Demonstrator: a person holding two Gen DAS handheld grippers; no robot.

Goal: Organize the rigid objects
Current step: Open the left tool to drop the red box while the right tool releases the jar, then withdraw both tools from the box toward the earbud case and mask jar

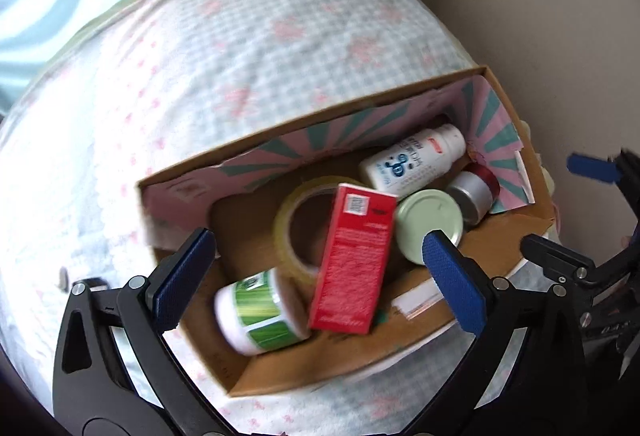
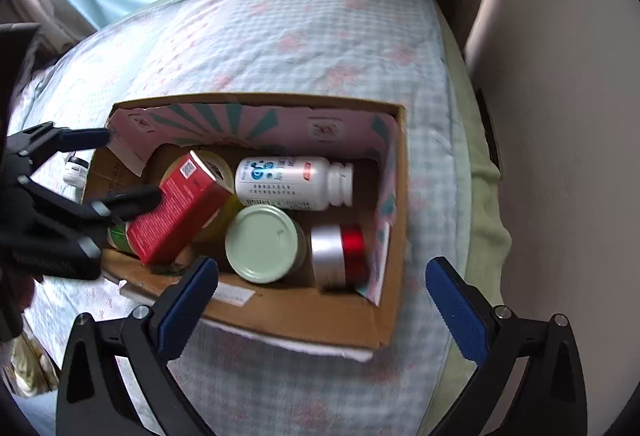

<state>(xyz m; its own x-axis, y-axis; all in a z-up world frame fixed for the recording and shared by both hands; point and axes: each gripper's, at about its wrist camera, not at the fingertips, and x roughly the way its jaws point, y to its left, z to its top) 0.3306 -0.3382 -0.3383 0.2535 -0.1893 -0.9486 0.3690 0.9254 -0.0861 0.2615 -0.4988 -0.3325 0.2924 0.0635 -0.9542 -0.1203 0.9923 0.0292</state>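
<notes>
While my left gripper (image 1: 320,282) hung wide open and empty over the red box (image 1: 352,260) lying in the cardboard box (image 2: 280,310), my right gripper (image 2: 322,306) gaped empty too.

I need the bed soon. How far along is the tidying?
Mostly done: the cardboard box holds the red carton, tape roll, bottles and jars. Both grippers, left and right, are open and empty. A small white jar remains outside the box.
</notes>
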